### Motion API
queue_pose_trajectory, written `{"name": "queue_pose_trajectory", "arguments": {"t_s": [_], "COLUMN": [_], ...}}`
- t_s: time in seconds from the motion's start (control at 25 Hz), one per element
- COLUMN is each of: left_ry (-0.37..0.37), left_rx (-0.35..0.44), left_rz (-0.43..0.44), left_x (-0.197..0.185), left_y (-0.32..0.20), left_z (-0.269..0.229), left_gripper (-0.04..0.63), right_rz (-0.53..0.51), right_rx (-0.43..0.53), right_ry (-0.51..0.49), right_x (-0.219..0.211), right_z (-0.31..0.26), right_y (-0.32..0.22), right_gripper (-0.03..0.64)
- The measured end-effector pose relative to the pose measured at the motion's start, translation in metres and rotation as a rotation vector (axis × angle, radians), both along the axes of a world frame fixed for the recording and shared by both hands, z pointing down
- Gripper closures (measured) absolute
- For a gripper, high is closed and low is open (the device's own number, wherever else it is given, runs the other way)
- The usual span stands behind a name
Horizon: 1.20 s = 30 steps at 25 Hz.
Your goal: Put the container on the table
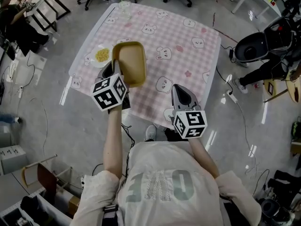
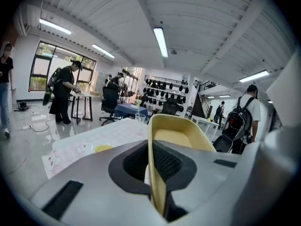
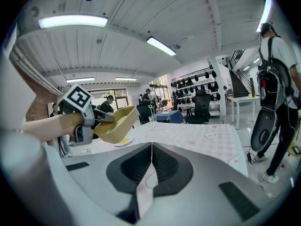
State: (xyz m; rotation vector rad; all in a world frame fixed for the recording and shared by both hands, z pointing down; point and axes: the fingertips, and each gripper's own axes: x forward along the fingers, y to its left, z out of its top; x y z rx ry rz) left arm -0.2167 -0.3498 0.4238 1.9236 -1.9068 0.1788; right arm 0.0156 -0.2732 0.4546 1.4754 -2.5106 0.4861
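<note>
A yellow, empty, rectangular container (image 1: pixel 130 62) hangs tilted over the near left part of the table (image 1: pixel 188 60), which has a pink checked cloth. My left gripper (image 1: pixel 116 73) is shut on the container's near rim. In the left gripper view the rim (image 2: pixel 155 173) stands edge-on between the pads of that gripper (image 2: pixel 151 160). My right gripper (image 1: pixel 178 89) hovers over the table's near edge, jaws together with nothing in them. The right gripper view shows its own shut jaws (image 3: pixel 151 149) and, at the left, the held container (image 3: pixel 115 124).
A white plate with yellow food (image 1: pixel 100 55) lies at the table's left edge, just left of the container. A clear glass (image 1: pixel 124 8) stands at the far edge. Office chairs, floor cables and a black wheeled unit (image 1: pixel 256 46) surround the table. People stand nearby.
</note>
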Motion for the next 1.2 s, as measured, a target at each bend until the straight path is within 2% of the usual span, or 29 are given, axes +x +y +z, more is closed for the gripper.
{"name": "queue_pose_trajectory", "arguments": {"t_s": [0.08,0.32,0.44,0.68,0.96,1.2], "left_ry": [0.016,0.002,-0.006,-0.031,-0.005,0.037], "left_rx": [-0.046,-0.212,-0.293,-0.403,-0.436,-0.449], "left_rz": [0.013,0.072,0.085,0.115,0.129,0.086], "left_x": [0.0,0.011,0.015,0.024,0.027,0.025], "left_y": [-0.02,-0.063,-0.075,-0.082,-0.083,-0.08], "left_z": [0.015,0.069,0.096,0.136,0.158,0.165], "left_gripper": [0.563,0.563,0.563,0.563,0.561,0.561], "right_rz": [0.007,0.047,0.065,0.103,0.13,0.127], "right_rx": [-0.006,-0.029,-0.036,-0.069,-0.072,-0.073], "right_ry": [0.005,0.009,0.009,0.008,0.005,0.01], "right_x": [0.006,0.027,0.034,0.048,0.053,0.053], "right_z": [0.003,0.01,0.012,0.022,0.023,0.024], "right_y": [0.004,0.007,0.008,0.011,0.01,0.015], "right_gripper": [0.588,0.588,0.588,0.588,0.588,0.588]}}
